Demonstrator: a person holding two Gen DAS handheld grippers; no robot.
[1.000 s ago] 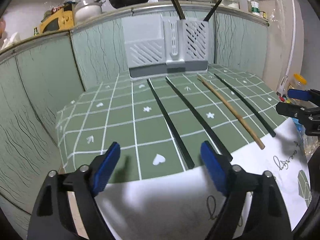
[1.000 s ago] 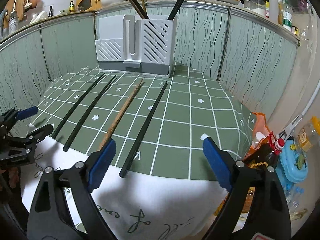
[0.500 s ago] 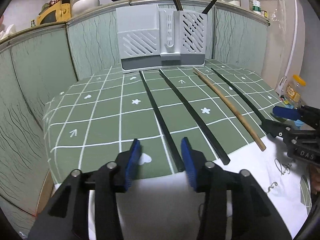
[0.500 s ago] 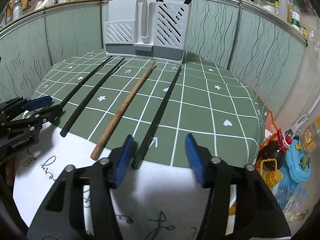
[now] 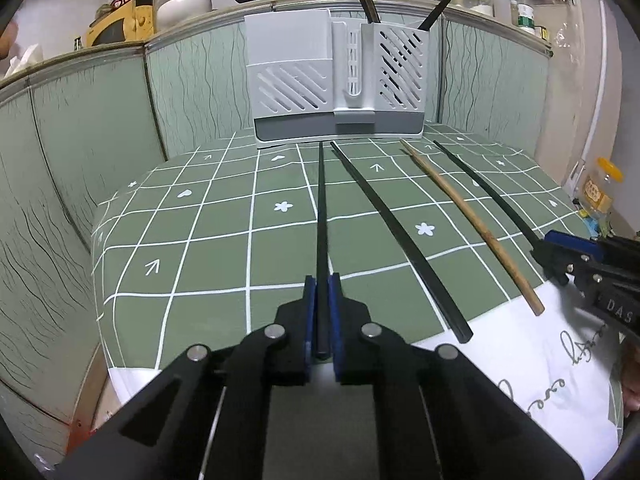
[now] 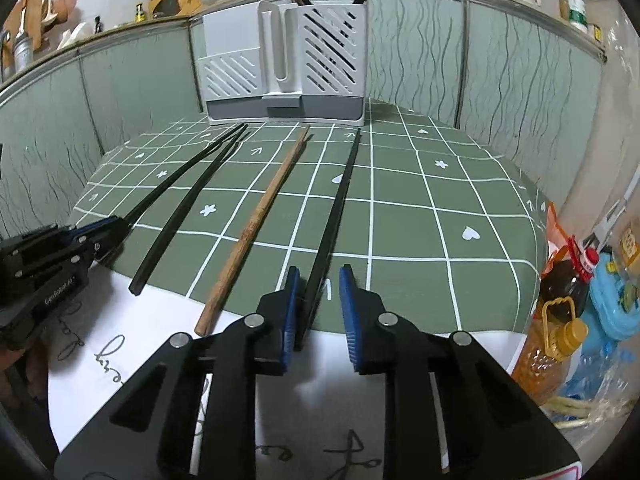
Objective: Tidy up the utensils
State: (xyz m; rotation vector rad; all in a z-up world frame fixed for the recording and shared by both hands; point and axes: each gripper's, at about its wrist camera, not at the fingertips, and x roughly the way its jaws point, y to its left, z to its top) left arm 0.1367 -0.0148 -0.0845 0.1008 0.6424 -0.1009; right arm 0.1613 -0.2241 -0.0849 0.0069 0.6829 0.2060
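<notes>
Four chopsticks lie side by side on the green checked tablecloth (image 5: 208, 240), pointing at a grey utensil holder (image 5: 336, 80) (image 6: 280, 60) with several chopsticks in its right compartment. My left gripper (image 5: 322, 280) (image 6: 100, 232) is shut on the near end of the leftmost black chopstick (image 5: 321, 208) (image 6: 180, 172). A second black chopstick (image 5: 396, 232) and a wooden one (image 5: 472, 220) (image 6: 260, 216) lie loose. My right gripper (image 6: 320, 276) (image 5: 560, 256) is closing around the rightmost black chopstick (image 6: 340, 192). That stick rests against the left pad, with a gap to the right pad.
A white cloth with script (image 6: 160, 332) covers the table's near edge. Off the right edge stand an oil bottle (image 6: 560, 312) and a blue container (image 6: 612, 304). Green panels wall the back and sides, under a shelf of pots (image 5: 184, 0).
Both grippers' jaws have closed in from wide open. The left one has clamped the leftmost black chopstick. The right one has sunk a little and narrowed around the rightmost black chopstick.
</notes>
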